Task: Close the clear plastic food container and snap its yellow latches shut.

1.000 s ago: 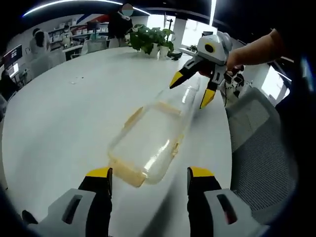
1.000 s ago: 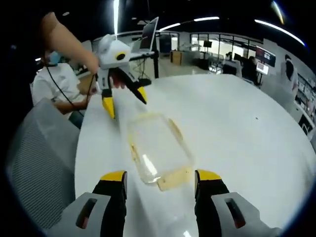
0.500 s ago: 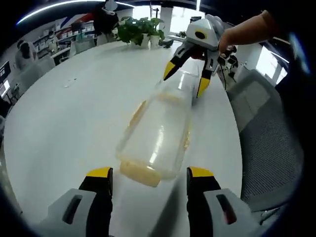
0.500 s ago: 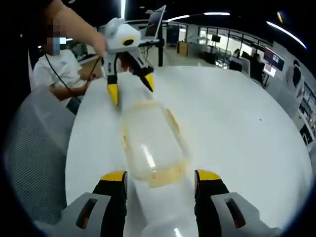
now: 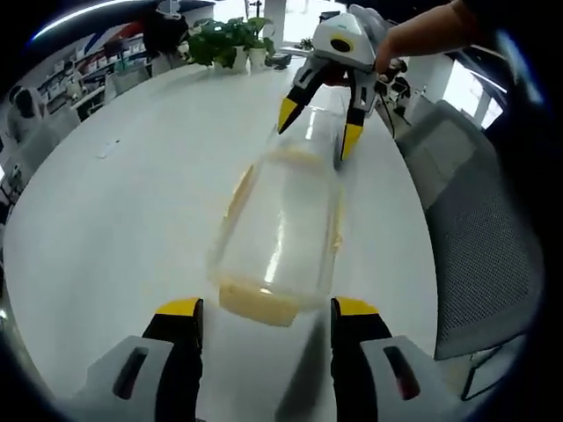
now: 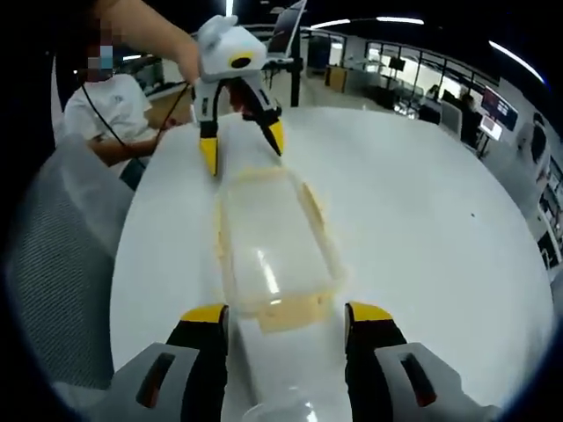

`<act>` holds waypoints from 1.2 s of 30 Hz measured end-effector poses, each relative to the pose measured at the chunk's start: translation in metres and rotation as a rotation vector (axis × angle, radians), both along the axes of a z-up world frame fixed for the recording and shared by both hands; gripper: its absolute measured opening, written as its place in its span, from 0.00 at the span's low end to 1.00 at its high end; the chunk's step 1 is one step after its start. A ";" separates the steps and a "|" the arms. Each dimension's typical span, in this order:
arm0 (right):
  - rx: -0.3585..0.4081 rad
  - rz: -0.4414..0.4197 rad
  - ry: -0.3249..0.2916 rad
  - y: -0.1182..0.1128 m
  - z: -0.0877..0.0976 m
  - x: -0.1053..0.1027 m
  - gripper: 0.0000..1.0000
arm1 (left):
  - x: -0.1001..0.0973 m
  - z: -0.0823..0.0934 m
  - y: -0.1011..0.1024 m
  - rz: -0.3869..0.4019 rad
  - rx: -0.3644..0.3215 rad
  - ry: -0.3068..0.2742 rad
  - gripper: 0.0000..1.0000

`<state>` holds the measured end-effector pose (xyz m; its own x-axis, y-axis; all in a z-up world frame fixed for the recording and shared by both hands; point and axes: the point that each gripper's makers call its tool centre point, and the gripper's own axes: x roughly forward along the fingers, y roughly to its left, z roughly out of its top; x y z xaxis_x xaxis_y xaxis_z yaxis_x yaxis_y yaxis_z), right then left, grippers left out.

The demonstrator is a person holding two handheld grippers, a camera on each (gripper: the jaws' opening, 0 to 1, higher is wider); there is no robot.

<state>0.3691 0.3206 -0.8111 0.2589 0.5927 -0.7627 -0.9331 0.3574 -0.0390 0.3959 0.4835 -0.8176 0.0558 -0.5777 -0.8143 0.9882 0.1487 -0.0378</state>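
Observation:
A clear plastic food container [image 5: 283, 229] with yellow latches lies on the white round table [image 5: 123, 211], lengthwise between the two grippers. My left gripper [image 5: 264, 309] is open, its yellow-tipped jaws on either side of the container's near end latch [image 5: 257, 301]. At the far end the right gripper [image 5: 317, 127] stands open over the container. In the right gripper view the container [image 6: 273, 251] runs away from my right gripper [image 6: 286, 315], whose jaws flank the near yellow latch [image 6: 286, 312]. The left gripper [image 6: 242, 145] hangs open at the far end, held by a hand.
A grey mesh chair [image 5: 479, 229] stands at the table's edge beside the container. Potted plants [image 5: 224, 40] sit at the far side of the table. A seated person [image 6: 110, 110] is behind the table edge. Desks and monitors fill the office behind.
Both grippers have moved in toward the container's ends, so it looks larger and more lengthwise in each view. The container itself has stayed on the table.

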 end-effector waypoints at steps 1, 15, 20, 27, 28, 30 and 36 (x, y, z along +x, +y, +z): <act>-0.003 0.002 0.002 0.001 -0.001 0.000 0.52 | 0.001 -0.001 0.000 -0.009 0.006 0.003 0.58; -0.051 0.044 0.026 0.003 -0.009 0.003 0.50 | -0.001 -0.008 -0.003 -0.155 0.089 -0.014 0.56; -0.064 0.060 0.026 0.003 -0.012 0.005 0.50 | -0.004 -0.012 -0.002 -0.199 0.117 -0.026 0.56; -0.088 0.084 0.024 0.003 -0.013 0.006 0.48 | -0.006 -0.018 -0.004 -0.209 0.137 -0.019 0.55; -0.096 0.093 0.024 0.003 -0.014 0.005 0.48 | -0.007 -0.019 -0.004 -0.216 0.143 -0.020 0.55; -0.110 0.102 0.025 0.002 -0.015 0.003 0.49 | -0.008 -0.020 -0.005 -0.224 0.148 -0.021 0.55; -0.145 0.117 0.032 0.001 -0.018 0.003 0.47 | -0.007 -0.020 -0.003 -0.233 0.162 -0.020 0.54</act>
